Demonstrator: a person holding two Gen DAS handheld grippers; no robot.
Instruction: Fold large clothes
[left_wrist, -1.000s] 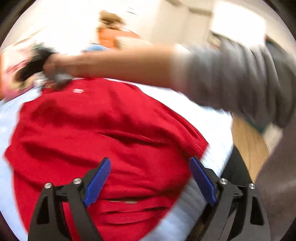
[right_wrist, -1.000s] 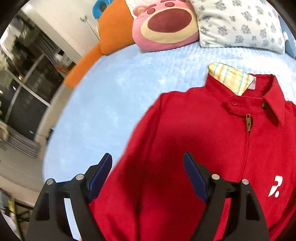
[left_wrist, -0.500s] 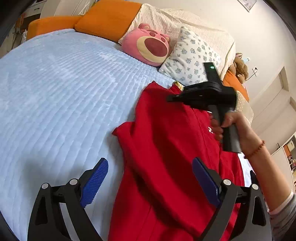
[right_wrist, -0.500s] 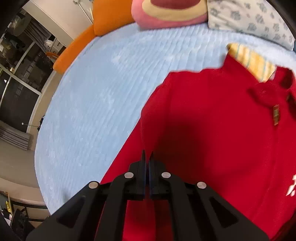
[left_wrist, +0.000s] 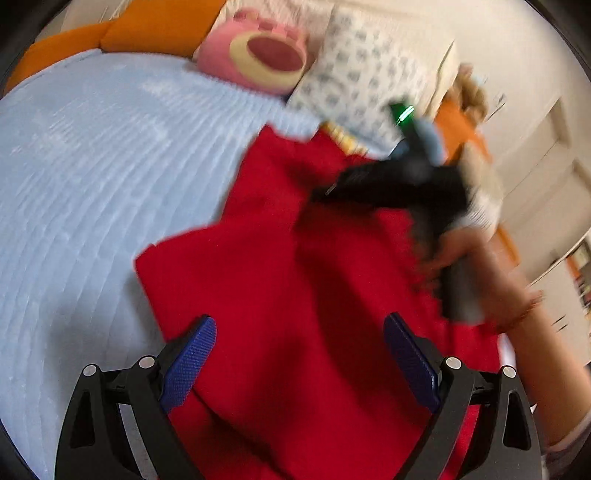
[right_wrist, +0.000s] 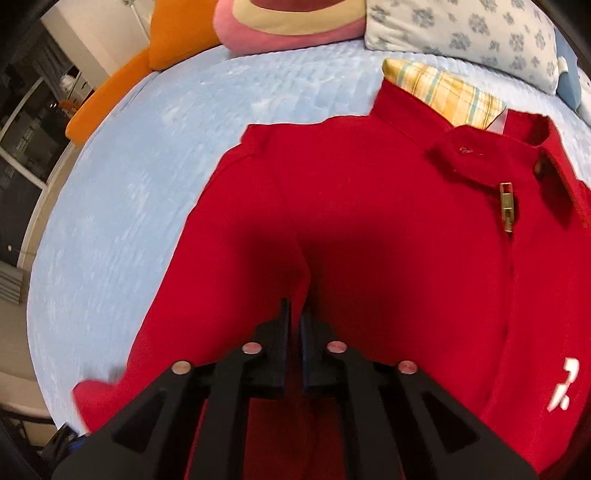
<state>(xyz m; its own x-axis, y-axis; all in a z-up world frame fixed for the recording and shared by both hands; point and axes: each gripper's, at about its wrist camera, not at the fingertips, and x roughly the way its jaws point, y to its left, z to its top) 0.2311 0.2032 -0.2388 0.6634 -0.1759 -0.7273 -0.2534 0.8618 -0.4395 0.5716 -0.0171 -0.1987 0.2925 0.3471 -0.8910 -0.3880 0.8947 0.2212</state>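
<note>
A red zip jacket (right_wrist: 388, 229) lies front-up on the pale blue bed cover (right_wrist: 122, 192), with its collar towards the pillows and a yellow checked lining (right_wrist: 443, 92) showing. My right gripper (right_wrist: 295, 310) points steeply down where the sleeve meets the body. Its jaws stand narrow and are opening, with a raised ridge of red cloth pinched between them. The left wrist view shows that gripper (left_wrist: 325, 192) blurred, held by a hand (left_wrist: 465, 258). My left gripper (left_wrist: 299, 325) hovers open over the jacket's (left_wrist: 280, 280) folded lower part, nothing between its blue pads (left_wrist: 188, 362).
At the head of the bed sit a pink plush cushion (left_wrist: 258, 59), a flowered pillow (right_wrist: 461, 33) and orange cushions (right_wrist: 122, 88). The bed's left edge (right_wrist: 40, 206) drops to the floor. A person's forearm (left_wrist: 535, 362) crosses the right side of the left wrist view.
My right gripper came down on the jacket and closed from wide open to a narrow pinch on the cloth. The left gripper swung round across the jacket and rolled, staying open.
</note>
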